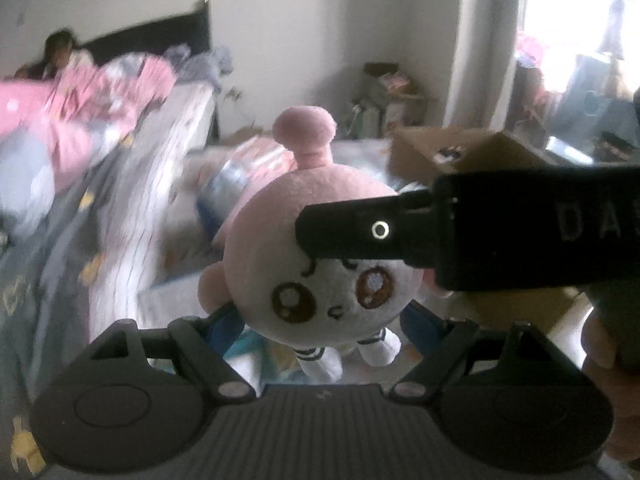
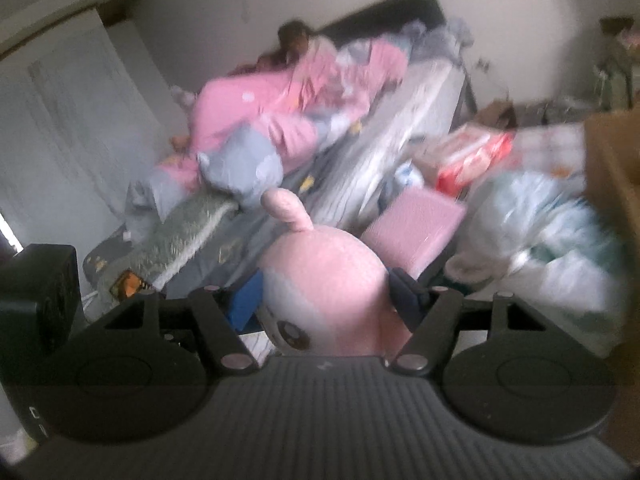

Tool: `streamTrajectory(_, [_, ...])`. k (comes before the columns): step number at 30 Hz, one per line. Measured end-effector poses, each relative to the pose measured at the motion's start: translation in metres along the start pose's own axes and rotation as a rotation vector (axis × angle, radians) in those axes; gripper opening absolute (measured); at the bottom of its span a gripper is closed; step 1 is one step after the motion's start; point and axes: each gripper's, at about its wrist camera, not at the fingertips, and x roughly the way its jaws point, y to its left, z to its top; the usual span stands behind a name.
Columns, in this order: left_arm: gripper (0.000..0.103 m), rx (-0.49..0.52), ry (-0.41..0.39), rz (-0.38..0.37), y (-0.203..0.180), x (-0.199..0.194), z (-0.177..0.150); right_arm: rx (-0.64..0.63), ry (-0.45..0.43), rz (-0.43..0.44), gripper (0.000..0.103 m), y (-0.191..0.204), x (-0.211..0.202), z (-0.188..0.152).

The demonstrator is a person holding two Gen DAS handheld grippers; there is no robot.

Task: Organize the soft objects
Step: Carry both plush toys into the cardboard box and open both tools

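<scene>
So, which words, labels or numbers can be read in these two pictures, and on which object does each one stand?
"DA", cut off by the picture's edge: on the black body of the right gripper, left wrist view.
Print on the red and white package: too blurred to read.
Nothing else is readable.

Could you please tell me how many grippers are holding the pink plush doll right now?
2. The left gripper clamps the pink plush doll low, at its sides; the right gripper clamps its head, reaching in from the right.
</scene>
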Motion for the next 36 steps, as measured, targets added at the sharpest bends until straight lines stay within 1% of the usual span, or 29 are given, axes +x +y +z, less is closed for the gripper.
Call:
streamTrajectory(2, [0.086, 0.034, -0.026, -0.017, -0.016, -0.005, 0.012, -0.003, -0.039, -0.020, 0.068, -0.004, -0.023, 0.007])
streamTrajectory(5, [0.086, 0.074, -0.037, -0.056, -0.040, -0.004, 0.033, 0.002, -0.085, -0.057, 0.068, -0.017, -0.054, 0.019])
streamTrajectory(9, [0.086, 0.144, -0.038, -0.124, -0.077, 0.010, 0.066, 0.035, -0.127, -0.119, 0.068, -0.049, -0.096, 0.039])
streamTrajectory(13, [0.086, 0.205, -0.001, -0.200, -0.113, 0.041, 0.104, 0.110, -0.137, -0.187, 0.068, -0.098, -0.129, 0.065])
streamTrajectory(16, [0.086, 0.223, 0.046, -0.262, -0.136, 0.074, 0.131, 0.189, -0.124, -0.221, 0.068, -0.142, -0.140, 0.084])
streamTrajectory(18, [0.086, 0.235, 0.074, -0.281, -0.148, 0.099, 0.144, 0.243, -0.108, -0.233, 0.067, -0.175, -0.142, 0.094])
streamTrajectory(20, [0.086, 0.254, 0.100, -0.277, -0.160, 0.123, 0.153, 0.299, -0.086, -0.230, 0.067, -0.207, -0.136, 0.102])
streamTrajectory(22, [0.086, 0.264, 0.122, -0.264, -0.171, 0.146, 0.162, 0.376, -0.060, -0.207, 0.067, -0.245, -0.127, 0.112])
streamTrajectory(24, [0.088, 0.269, 0.138, -0.253, -0.174, 0.169, 0.166, 0.455, -0.036, -0.175, 0.067, -0.280, -0.114, 0.118])
streamTrajectory(25, [0.088, 0.271, 0.147, -0.250, -0.177, 0.174, 0.164, 0.488, -0.022, -0.160, 0.067, -0.296, -0.107, 0.120])
streamTrajectory(27, [0.088, 0.275, 0.168, -0.244, -0.177, 0.192, 0.167, 0.531, 0.003, -0.142, 0.067, -0.323, -0.091, 0.125])
streamTrajectory(32, [0.088, 0.254, 0.183, -0.240, -0.167, 0.212, 0.170, 0.605, 0.110, -0.139, 0.067, -0.375, -0.038, 0.123])
streamTrajectory(36, [0.088, 0.250, 0.193, -0.219, -0.161, 0.217, 0.171, 0.657, 0.193, -0.125, 0.067, -0.408, 0.005, 0.116])
